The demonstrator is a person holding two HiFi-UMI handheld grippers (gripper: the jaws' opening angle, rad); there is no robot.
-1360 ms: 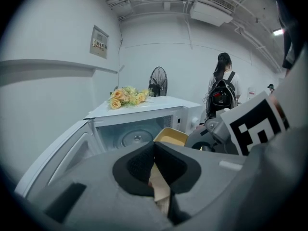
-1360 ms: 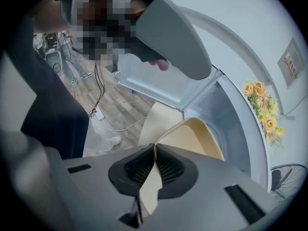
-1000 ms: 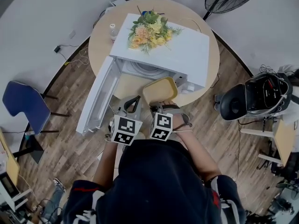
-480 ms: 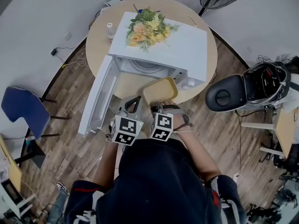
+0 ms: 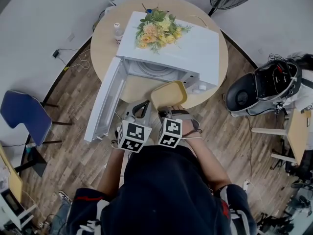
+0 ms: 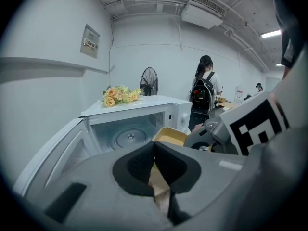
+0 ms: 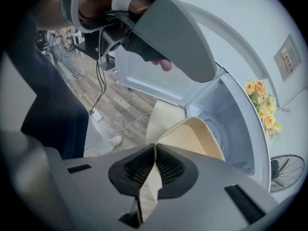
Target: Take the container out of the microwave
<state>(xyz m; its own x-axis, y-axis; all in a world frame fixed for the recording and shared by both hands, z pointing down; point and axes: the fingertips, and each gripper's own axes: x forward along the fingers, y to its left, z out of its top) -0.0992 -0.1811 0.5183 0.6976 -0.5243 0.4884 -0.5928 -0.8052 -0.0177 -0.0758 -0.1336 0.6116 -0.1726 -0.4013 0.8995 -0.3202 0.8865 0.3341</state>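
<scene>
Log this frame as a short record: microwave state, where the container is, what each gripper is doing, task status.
microwave: white, on the round table, flowers on top
door: wide open, at the left in the head view
turntable: bare
container: shallow, yellow, outside the cavity, in front of the opening
right gripper: shut on the container's near rim
left gripper: shut, nothing between its jaws, beside the right one
task status: container is out of the microwave, held by the right gripper
</scene>
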